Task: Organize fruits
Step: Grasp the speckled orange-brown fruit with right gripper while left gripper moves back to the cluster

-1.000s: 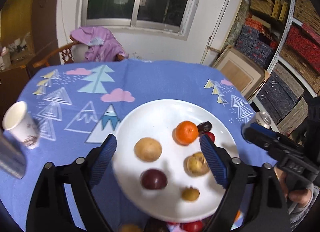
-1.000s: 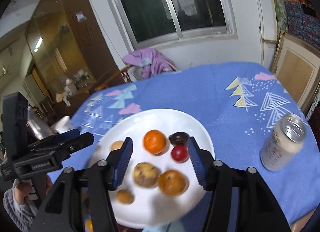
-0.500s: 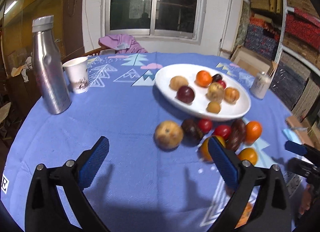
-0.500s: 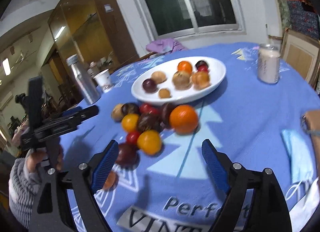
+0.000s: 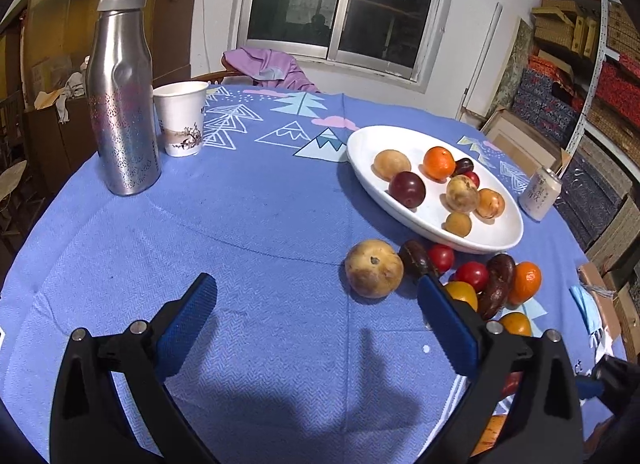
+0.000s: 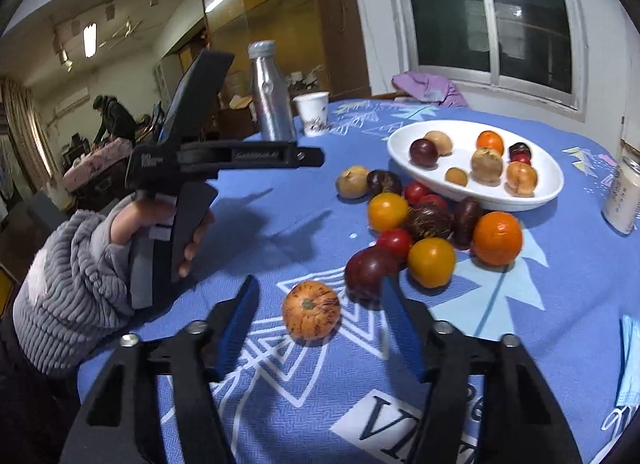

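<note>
The left gripper is hovering low over the blue table with its fingers spread wide and gripping nothing; a tan round fruit is lying just beyond them. The right gripper is also holding its fingers apart, and a speckled orange fruit is sitting on the cloth between the fingertips, untouched. Just past it a loose cluster of fruits is lying on the table near the white plate, which is carrying seven fruits at the far right. A steel bottle and a paper cup are standing at the far left, a can right of the plate.
</note>
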Demonstrator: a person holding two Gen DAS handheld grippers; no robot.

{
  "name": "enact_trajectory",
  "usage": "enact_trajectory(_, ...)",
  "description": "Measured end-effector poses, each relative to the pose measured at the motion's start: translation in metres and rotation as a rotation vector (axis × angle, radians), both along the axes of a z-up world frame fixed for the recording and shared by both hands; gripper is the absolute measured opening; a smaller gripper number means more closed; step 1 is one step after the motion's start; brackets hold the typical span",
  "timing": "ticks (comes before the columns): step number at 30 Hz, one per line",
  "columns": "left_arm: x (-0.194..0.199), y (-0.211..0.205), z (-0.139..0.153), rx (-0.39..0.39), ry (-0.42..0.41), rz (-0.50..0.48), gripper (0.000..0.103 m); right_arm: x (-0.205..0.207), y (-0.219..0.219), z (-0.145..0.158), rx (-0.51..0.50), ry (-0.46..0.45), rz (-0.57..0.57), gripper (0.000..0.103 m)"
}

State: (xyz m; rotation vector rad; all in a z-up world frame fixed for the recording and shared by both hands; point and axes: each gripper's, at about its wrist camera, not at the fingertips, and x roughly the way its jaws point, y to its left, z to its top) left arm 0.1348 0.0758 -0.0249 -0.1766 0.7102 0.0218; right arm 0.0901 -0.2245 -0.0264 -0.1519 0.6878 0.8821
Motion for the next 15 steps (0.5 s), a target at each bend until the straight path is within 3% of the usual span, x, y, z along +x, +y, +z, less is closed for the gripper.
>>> enact_trajectory(3, 0.004, 0.001, -0.003, 0.005, 0.018, 0.008, 0.099, 0.001, 0.015, -0.008, -0.074, 0.028, 0.036, 0.045)
enact_trajectory(10, 0.006, 0.005, -0.005, -0.012, 0.027, 0.018, 0.099, 0.013, 0.032, -0.026, -0.157, 0.096, 0.021, 0.04)
enact_trajectory(15, 0.009, -0.006, -0.011, 0.044, 0.043, -0.005, 0.099, 0.016, 0.027, -0.027, -0.116, 0.129, 0.02, 0.039)
